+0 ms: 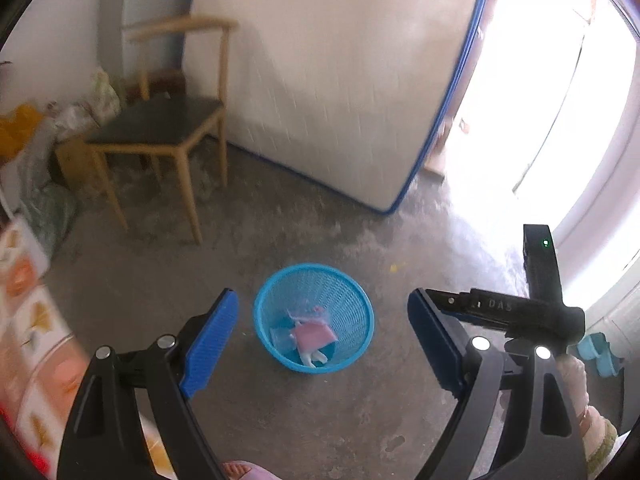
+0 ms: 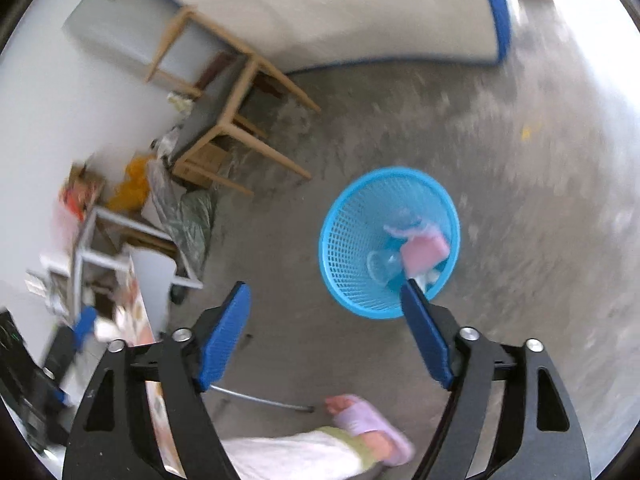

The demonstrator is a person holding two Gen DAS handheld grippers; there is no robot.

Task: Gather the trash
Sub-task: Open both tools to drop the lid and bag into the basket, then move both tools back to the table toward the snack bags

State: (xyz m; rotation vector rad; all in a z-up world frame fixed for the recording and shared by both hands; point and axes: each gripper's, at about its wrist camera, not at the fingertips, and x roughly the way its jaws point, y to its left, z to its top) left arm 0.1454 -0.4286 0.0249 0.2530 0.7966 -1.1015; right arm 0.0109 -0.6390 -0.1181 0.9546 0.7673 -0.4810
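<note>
From our left wrist view, our left gripper [image 1: 324, 332] is wide open and holds nothing. The round blue plastic mesh basket [image 1: 280, 292] sits on the grey floor between its fingers, with a pink paper piece [image 1: 314, 336] inside. The right gripper's black body [image 1: 520, 308] shows here too.

From our right wrist view, our right gripper [image 2: 326, 332] is open and empty too. The basket [image 2: 352, 248] lies just ahead by the right finger. Only here we see a purple slipper [image 2: 368, 424].

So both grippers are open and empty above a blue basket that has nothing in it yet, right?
Not quite. Both the left gripper and the right gripper are open and empty, but the blue basket already holds trash, including a pink packet. The right wrist view shows it best.
</note>
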